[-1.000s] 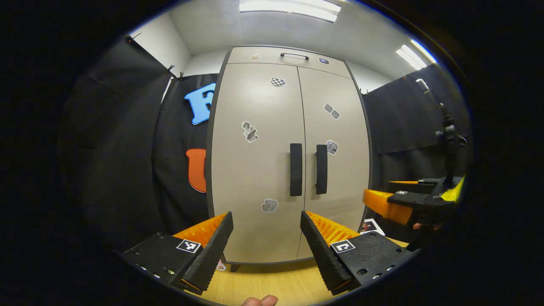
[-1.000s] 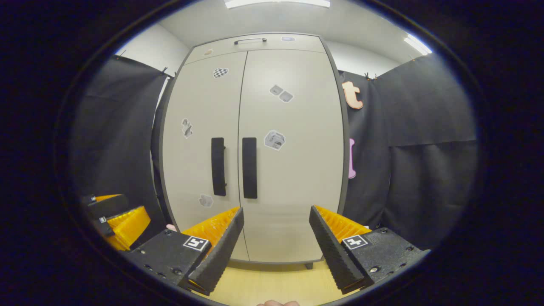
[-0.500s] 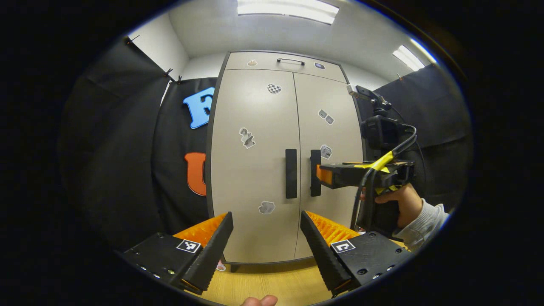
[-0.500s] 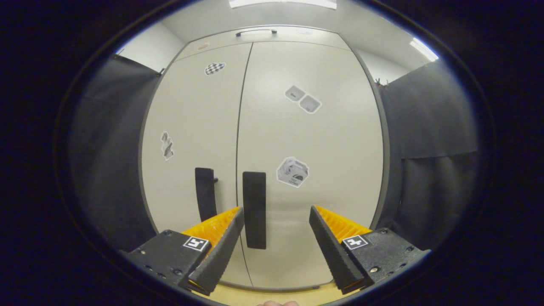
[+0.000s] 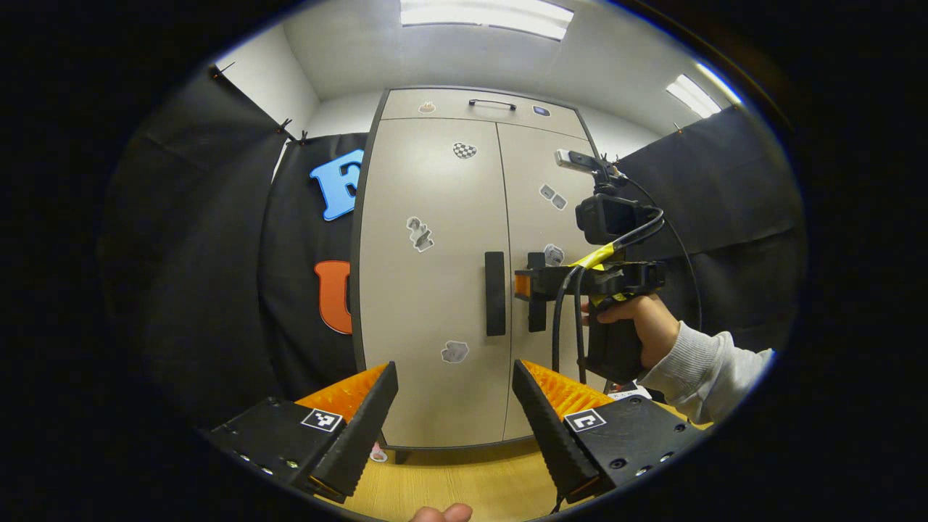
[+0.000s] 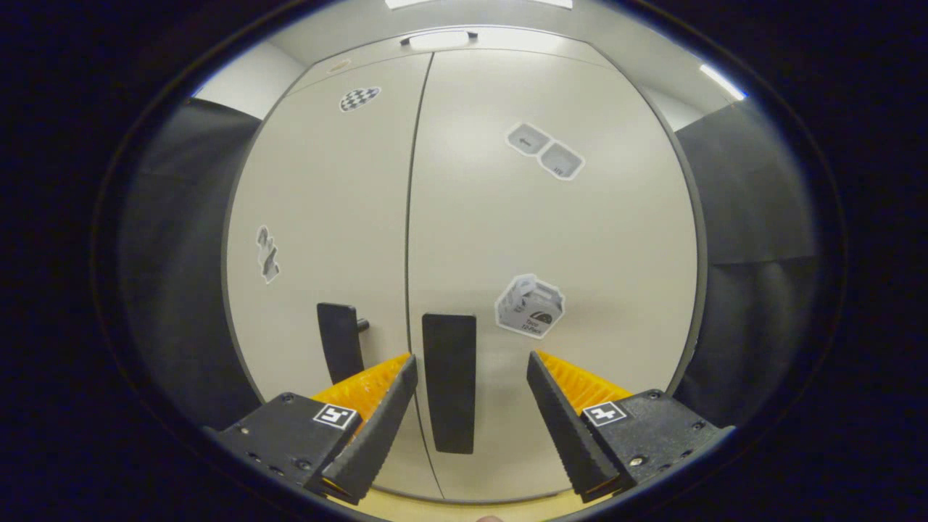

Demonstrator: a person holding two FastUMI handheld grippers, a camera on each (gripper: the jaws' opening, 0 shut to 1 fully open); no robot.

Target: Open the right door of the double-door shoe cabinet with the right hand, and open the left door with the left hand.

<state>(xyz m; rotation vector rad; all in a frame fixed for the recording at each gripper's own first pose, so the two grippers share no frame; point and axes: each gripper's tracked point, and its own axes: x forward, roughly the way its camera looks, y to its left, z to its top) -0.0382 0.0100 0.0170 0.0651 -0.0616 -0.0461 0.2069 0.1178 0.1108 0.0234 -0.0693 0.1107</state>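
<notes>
Straight ahead of both grippers stands the double-door shoe cabinet [image 5: 449, 290], pale grey, both doors closed, on a wooden floor [image 5: 464, 482] between black cloth walls. Its left door [image 5: 428, 304] and right door [image 6: 551, 239] meet at a thin vertical seam, and several small stickers dot both panels. Across the top runs a narrow panel with a slim dark handle [image 5: 492, 104].

On each side of the seam hangs an upright black bar: the left door handle [image 5: 494, 293] and the right door handle [image 6: 450, 391].

From the left gripper view, the left gripper [image 5: 455, 417] sits well back from the cabinet, jaws released with nothing between them. Farther off, the right gripper [image 5: 523, 283] is level with the right door handle, held by a hand [image 5: 638, 326] in a pale sleeve [image 5: 707, 370].

From the right gripper view, the right gripper's jaws are spread wide and the right door handle stands in the gap between them, nearer the left finger [image 6: 380, 428], with neither finger pressing on it.
</notes>
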